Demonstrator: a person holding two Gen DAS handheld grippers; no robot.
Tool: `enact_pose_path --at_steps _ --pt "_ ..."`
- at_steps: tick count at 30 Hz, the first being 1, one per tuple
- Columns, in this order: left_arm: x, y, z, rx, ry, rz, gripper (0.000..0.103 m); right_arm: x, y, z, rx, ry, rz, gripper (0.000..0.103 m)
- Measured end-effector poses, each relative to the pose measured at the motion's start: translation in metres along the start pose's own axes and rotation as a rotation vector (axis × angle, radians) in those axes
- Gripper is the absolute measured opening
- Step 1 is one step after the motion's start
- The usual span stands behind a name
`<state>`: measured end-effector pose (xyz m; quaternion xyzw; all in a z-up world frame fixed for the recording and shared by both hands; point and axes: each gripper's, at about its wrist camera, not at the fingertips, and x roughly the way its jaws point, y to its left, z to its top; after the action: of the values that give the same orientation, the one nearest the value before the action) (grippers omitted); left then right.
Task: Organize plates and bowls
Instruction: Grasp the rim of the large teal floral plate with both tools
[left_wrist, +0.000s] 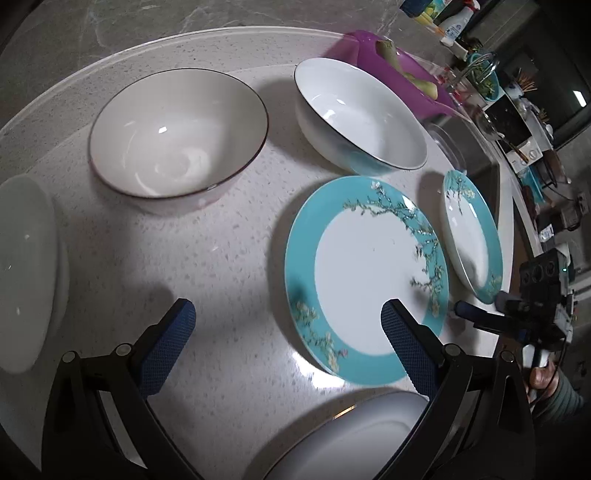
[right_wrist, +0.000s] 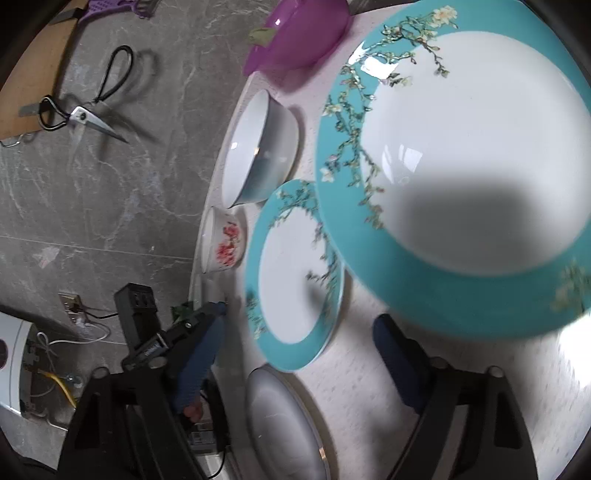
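Observation:
On the round speckled table (left_wrist: 229, 258) lie a teal-rimmed flowered plate (left_wrist: 365, 273), a smaller matching plate (left_wrist: 472, 236), a dark-rimmed white bowl (left_wrist: 177, 136), a white bowl with teal outside (left_wrist: 362, 114), and white dishes at the left edge (left_wrist: 26, 273) and near bottom (left_wrist: 354, 435). My left gripper (left_wrist: 288, 314) is open, its right finger over the big plate's near rim. My right gripper (right_wrist: 299, 328) is open above the table; the middle plate (right_wrist: 295, 273) lies between its fingers and the largest plate (right_wrist: 461, 155) lies just beyond. A small red-flowered bowl (right_wrist: 225, 240) sits by the edge.
A purple basin (left_wrist: 391, 70) stands at the table's far side. Bottles and kitchen clutter (left_wrist: 480, 55) sit on the counter beyond. Scissors (right_wrist: 85, 107) lie on the grey floor. The other hand-held gripper shows at the table's right edge (left_wrist: 532, 306).

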<state>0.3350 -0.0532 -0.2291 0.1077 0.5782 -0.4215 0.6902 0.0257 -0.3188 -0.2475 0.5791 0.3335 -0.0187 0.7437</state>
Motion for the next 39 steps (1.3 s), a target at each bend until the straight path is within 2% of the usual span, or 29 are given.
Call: enact_pose_path --at_steps 10,13,14,16,19,25,26,27,28,30,31,32,34,39 --pt "0.029 -0.007 0.011 0.047 0.04 0.01 0.101 0.021 0.0 0.012 -0.023 0.007 -0.034 0.074" --pt "0.036 -0.009 0.012 0.056 0.049 0.023 0.101 0.026 0.004 0.015 -0.037 0.013 -0.08 0.06" --pt "0.039 -0.009 0.013 0.057 0.052 0.027 0.099 0.028 0.005 0.015 -0.039 0.019 -0.094 0.058" --pt "0.045 -0.009 0.012 0.057 0.064 0.025 0.087 0.032 0.006 0.016 -0.034 0.028 -0.107 0.054" --pt "0.048 -0.013 0.014 0.066 0.053 0.036 0.081 0.035 0.009 0.017 -0.035 0.025 -0.124 0.054" --pt "0.052 -0.022 0.02 0.094 0.048 0.068 0.044 0.038 0.007 0.021 0.008 0.011 -0.125 0.051" --pt "0.053 -0.024 0.021 0.099 0.054 0.056 0.032 0.039 0.009 0.022 0.007 0.02 -0.132 0.051" --pt "0.054 -0.026 0.02 0.102 0.057 0.054 0.03 0.041 0.011 0.022 0.001 0.031 -0.144 0.049" --pt "0.054 -0.028 0.019 0.106 0.055 0.067 0.03 0.042 0.014 0.023 -0.011 0.045 -0.169 0.042" --pt "0.054 -0.029 0.018 0.105 0.052 0.077 0.03 0.045 0.017 0.024 -0.032 0.055 -0.227 0.028" --pt "0.053 -0.028 0.017 0.097 0.051 0.072 0.03 0.045 0.016 0.025 -0.034 0.064 -0.256 0.017" --pt "0.053 -0.028 0.016 0.09 0.05 0.068 0.029 0.045 0.014 0.025 -0.027 0.068 -0.269 0.012" --pt "0.053 -0.028 0.014 0.098 0.049 0.088 0.023 0.044 0.011 0.026 -0.018 0.069 -0.265 0.011" --pt "0.051 -0.025 0.008 0.09 0.047 0.095 0.021 0.045 0.021 0.019 -0.08 0.058 -0.307 0.012"
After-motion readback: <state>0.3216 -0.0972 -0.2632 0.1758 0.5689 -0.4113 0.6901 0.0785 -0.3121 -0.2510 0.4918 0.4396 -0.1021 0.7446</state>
